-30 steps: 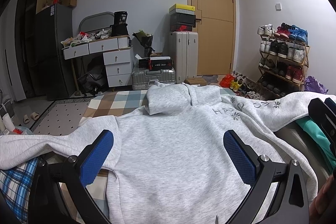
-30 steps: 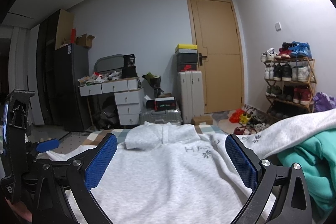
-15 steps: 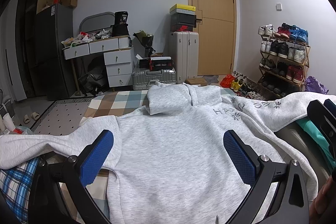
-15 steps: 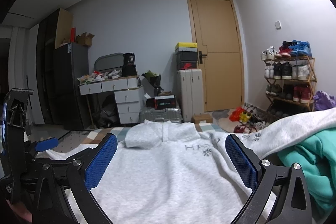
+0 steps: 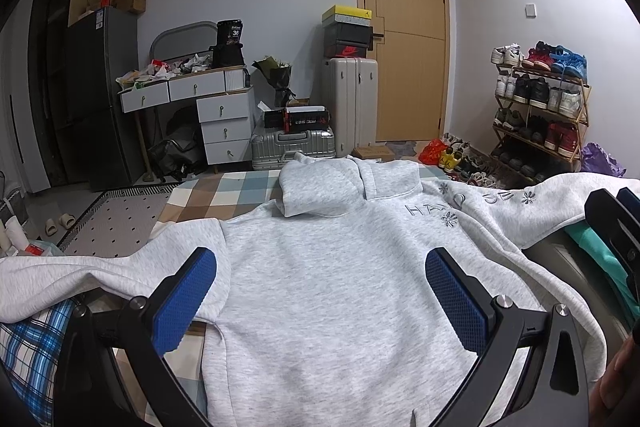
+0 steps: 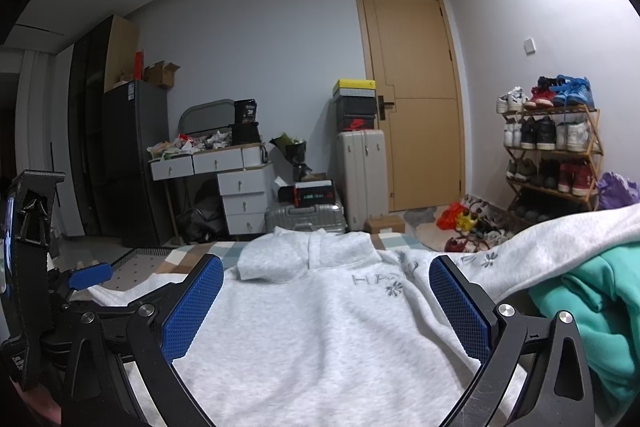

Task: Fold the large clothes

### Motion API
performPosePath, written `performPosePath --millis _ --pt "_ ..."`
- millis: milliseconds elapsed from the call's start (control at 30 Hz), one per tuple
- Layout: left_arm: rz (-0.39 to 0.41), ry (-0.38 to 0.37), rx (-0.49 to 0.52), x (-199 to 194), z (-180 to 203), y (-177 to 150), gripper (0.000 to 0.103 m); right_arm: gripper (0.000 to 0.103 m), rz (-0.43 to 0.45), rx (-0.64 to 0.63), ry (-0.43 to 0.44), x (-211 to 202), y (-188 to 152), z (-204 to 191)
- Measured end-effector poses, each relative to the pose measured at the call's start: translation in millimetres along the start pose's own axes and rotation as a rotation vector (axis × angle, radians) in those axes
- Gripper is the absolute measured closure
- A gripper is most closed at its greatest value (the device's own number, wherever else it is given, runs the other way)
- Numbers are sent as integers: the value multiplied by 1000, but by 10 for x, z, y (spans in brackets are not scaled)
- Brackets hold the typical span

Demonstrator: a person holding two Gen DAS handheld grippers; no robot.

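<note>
While both claws hang over the near edge of the bed, a light grey hoodie lies spread flat across it, front down towards the cameras and hood folded at the far edge. Grey lettering with small flowers runs across its upper right part and onto the right sleeve, which stretches out to the right edge over a teal garment bunched there. Its left sleeve reaches towards the left edge, lying over a blue plaid cloth. A checked bedcover shows past the hood at the far left corner.

Left claw: its blue-padded fingers stand wide apart above the hoodie's body, holding nothing. Right claw: likewise spread wide and empty, its pads hovering over the chest of the hoodie. In the right wrist view the left claw's body appears at the left side, and in the left wrist view part of the right claw shows at the right side.

Beyond the bed stand a white dresser, silver suitcases, a wooden door and a shoe rack.
</note>
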State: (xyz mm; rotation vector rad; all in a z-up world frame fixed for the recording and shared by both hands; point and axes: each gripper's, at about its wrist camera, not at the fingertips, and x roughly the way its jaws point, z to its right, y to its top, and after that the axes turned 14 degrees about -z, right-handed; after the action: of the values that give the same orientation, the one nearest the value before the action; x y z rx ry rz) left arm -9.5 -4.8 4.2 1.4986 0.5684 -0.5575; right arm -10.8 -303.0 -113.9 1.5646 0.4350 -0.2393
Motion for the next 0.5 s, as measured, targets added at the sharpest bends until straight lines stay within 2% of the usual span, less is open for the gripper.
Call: performPosePath --millis 333,400,500 --pt "-26 1 12 84 32 -31 1 0 -11 57 -11 6 39 123" --pt "-33 -9 5 90 33 -35 1 0 -34 90 -21 24 92 234" --pt "-42 -27 5 77 58 -36 1 0 -100 163 -35 48 186 605"
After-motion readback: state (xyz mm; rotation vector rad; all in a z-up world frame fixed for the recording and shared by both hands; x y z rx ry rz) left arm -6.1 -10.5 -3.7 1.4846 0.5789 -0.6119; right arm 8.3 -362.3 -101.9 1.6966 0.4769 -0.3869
